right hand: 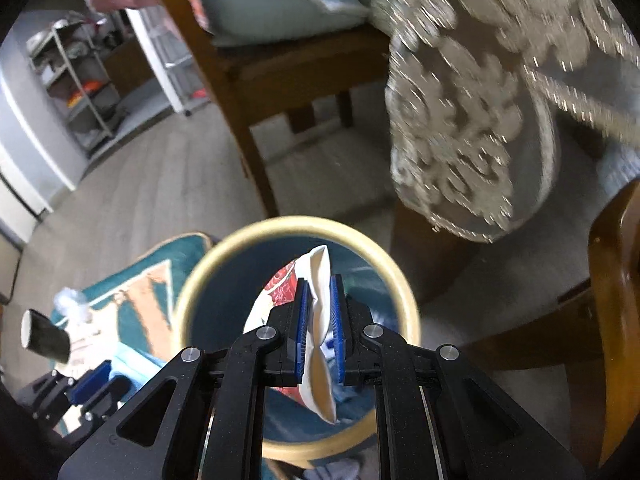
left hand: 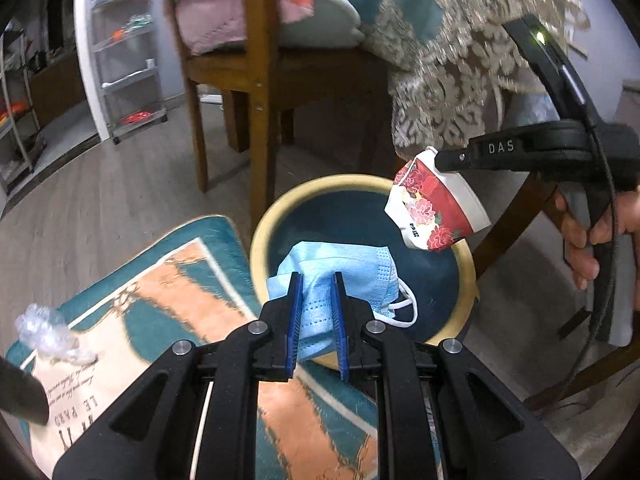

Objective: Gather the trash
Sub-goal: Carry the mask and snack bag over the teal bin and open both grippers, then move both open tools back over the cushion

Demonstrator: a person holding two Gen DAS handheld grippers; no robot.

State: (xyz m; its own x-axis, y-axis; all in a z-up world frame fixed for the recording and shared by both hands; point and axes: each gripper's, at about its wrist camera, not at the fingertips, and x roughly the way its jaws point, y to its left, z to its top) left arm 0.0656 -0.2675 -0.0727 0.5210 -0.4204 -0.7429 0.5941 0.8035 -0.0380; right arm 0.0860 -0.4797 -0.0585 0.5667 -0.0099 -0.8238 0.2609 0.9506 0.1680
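My left gripper (left hand: 317, 280) is shut on a light blue face mask (left hand: 352, 276) and holds it over the near rim of a round bin (left hand: 272, 216) with a cream rim and dark blue inside. My right gripper (right hand: 319, 280) is shut on a crushed paper cup (right hand: 318, 320) with red flowers, held above the bin (right hand: 200, 276). In the left wrist view the cup (left hand: 432, 204) hangs over the bin's far right rim from the right gripper (left hand: 448, 158). A crumpled clear plastic wrap (left hand: 48, 332) lies on the teal and orange mat (left hand: 168, 304).
A wooden chair (left hand: 256, 80) with cushions stands just behind the bin. A lace tablecloth (left hand: 452, 72) hangs at the right. A dark cup (right hand: 44, 338) lies on the mat at the left. Metal shelves (left hand: 128, 64) stand far left on the wood floor.
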